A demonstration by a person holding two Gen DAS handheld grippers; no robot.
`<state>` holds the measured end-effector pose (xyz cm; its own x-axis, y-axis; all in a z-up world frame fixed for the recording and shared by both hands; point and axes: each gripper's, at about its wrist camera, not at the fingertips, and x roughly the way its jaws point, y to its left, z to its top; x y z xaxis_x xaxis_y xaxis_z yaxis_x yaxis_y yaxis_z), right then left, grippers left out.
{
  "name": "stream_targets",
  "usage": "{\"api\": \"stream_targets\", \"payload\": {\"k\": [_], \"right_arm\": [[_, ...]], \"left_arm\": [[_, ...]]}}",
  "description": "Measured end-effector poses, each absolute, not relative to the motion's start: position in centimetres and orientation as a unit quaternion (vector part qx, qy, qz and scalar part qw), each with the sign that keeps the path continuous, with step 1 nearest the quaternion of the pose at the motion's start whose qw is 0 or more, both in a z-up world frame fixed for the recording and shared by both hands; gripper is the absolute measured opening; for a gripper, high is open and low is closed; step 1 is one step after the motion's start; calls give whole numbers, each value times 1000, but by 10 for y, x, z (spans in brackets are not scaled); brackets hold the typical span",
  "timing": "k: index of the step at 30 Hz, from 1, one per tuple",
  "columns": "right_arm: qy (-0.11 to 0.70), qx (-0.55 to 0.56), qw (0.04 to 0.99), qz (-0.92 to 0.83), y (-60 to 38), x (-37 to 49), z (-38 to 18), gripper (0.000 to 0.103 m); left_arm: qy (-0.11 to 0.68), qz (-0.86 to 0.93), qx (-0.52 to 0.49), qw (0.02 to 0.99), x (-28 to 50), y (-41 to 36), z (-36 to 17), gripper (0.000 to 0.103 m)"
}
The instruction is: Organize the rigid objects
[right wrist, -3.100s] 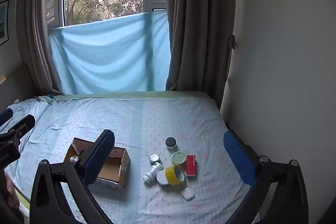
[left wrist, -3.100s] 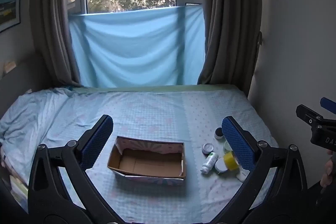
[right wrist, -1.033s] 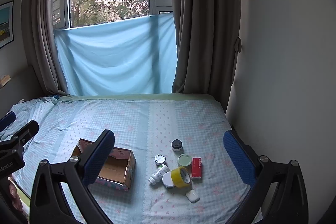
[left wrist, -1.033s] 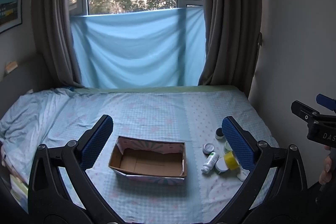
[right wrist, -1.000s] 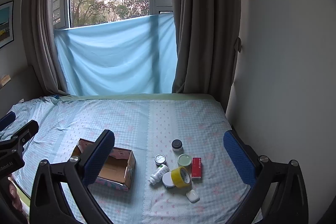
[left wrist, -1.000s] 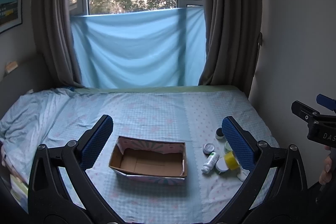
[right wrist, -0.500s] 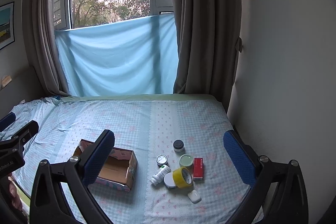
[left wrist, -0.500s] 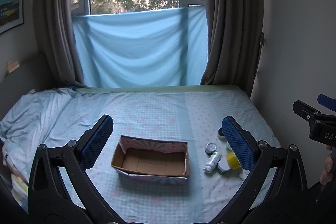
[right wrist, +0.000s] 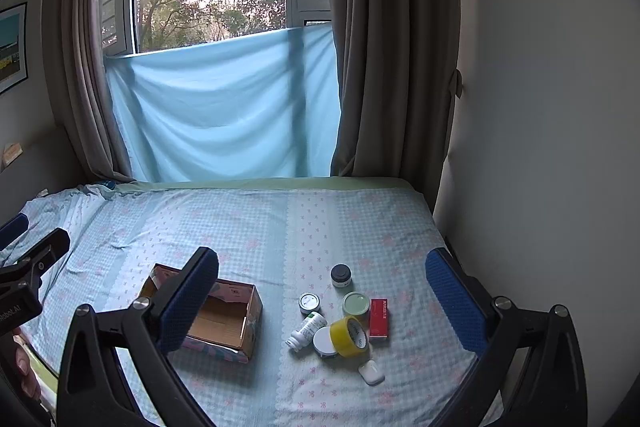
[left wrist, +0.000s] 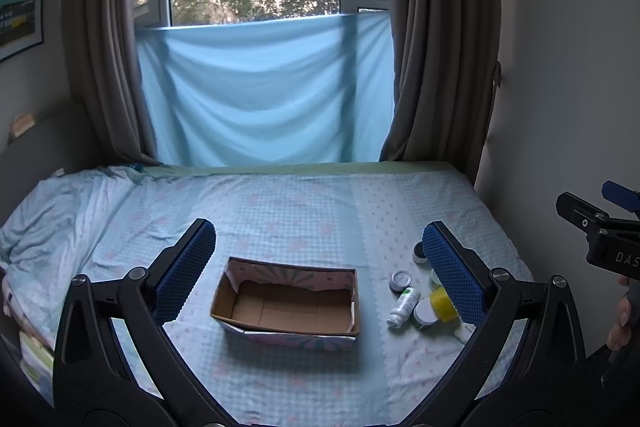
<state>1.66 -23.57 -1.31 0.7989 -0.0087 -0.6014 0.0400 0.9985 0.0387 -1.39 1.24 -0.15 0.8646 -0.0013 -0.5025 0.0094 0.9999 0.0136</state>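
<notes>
- Nothing has been put away yet, it is judged: the open cardboard box with pink patterned sides (left wrist: 288,303) is seen empty on the blue checked bed (right wrist: 248,227).
- A small pile is seen beside the box, to its right: a yellow tape roll (right wrist: 349,335), a red flat box (right wrist: 379,313), a white bottle lying down (right wrist: 306,329), a black-lidded jar (right wrist: 341,275), a pale green jar (right wrist: 355,303), a small silver tin (right wrist: 309,302), a white round lid (right wrist: 325,342) and a white small case (right wrist: 371,371).
- The left gripper (left wrist: 320,267) is held above the bed, its fingers spread wide, and nothing is held.
- The right gripper (right wrist: 324,291) is held the same way, wide apart and with nothing in it.
- All the small things are still left to be moved.
</notes>
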Motion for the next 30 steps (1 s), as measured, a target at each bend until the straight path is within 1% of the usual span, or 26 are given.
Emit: {"api": "stream_targets", "payload": {"k": [4,8,11,15,19,23,30], "right_arm": [[318,29,947,-17,-237,18,-14,103],[328,44,943,-34,-246,23,-21,103],[345,55,935,-59,-254,29,-35,103],[368,65,922,-98,-270,38,-61,103],[401,84,905,-118,-292,52,-101,103],[441,128,880,-122,-316,70,-149,103],[515,262,809,-106,-343,104,-263,103]], "left_arm": [[277,-12,19,961,-3,12,-2,103],[311,-41,30,949,23,4,-14,103],[342,-72,35,936,50,-7,-35,103],[390,-110,33,913,93,-30,-79,103],[440,-136,19,888,135,-59,-133,103],[489,-142,14,861,176,-88,-186,103],[557,-141,30,818,251,-135,-283,103]]}}
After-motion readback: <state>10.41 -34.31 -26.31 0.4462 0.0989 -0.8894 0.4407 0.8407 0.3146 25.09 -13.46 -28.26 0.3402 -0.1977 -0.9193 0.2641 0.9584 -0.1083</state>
